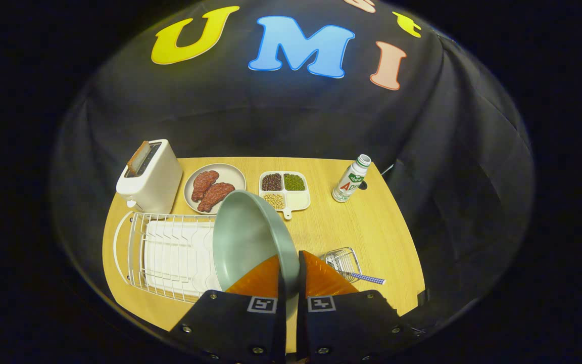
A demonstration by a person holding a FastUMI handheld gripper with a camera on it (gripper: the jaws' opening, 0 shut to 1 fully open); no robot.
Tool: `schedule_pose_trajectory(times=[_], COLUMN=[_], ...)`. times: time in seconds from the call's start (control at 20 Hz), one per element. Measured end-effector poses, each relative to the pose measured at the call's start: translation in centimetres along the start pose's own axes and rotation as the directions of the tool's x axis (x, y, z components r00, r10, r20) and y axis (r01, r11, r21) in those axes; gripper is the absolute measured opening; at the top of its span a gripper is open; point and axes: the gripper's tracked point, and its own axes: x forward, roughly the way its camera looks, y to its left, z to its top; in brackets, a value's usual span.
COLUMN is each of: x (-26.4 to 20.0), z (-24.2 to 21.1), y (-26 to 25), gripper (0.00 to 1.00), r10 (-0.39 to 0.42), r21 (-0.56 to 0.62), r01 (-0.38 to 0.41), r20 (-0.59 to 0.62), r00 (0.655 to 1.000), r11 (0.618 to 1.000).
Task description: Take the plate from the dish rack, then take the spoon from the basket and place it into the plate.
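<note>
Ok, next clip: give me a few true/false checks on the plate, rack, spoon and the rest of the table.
1. The gripper is shut on the plate's rim. True.
2. The plate stands in the rack. False: it is held tilted above the rack's near end.
3. The spoon lies in the plate. False: it sticks out of the basket, beyond the fingers.
4. Toast sits in the toaster. True.
5. The bottle lies on its side. False: it stands upright on the table.
</note>
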Motion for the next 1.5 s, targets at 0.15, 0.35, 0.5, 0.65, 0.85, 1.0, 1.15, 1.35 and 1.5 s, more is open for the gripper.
schedule_pose_trajectory(times=[0.15,0.35,0.5,0.65,0.85,1.0,1.15,1.35,1.5], x=[-1.6,-2.7,-3.4,-3.4,-3.2,-3.0,-2.2,-0.8,0.4], z=[-1.0,-2.9,-4.2,-5.8,-8.3,-10.3,-12.4,-16.8,-21.0], y=[-2.4,-5.6,-7.4,-9.3,-10.8,-10.8,-10.4,-9.3,-8.9], gripper=[0.08,0.08,0.08,0.08,0.08,0.08,0.08,0.08,0.08], r10=[0.056,0.129,0.195,0.244,0.324,0.404,0.470,0.546,0.563], r21=[0.026,0.090,0.126,0.139,0.178,0.208,0.233,0.304,0.310], r01=[-0.056,-0.128,-0.193,-0.242,-0.319,-0.394,-0.454,-0.508,-0.511], r20=[-0.003,-0.012,-0.004,0.004,0.002,-0.008,-0.017,-0.051,-0.103], r00=[0.998,0.992,0.981,0.970,0.946,0.915,0.882,0.836,0.820], r11=[0.998,0.988,0.973,0.960,0.931,0.895,0.860,0.806,0.802])
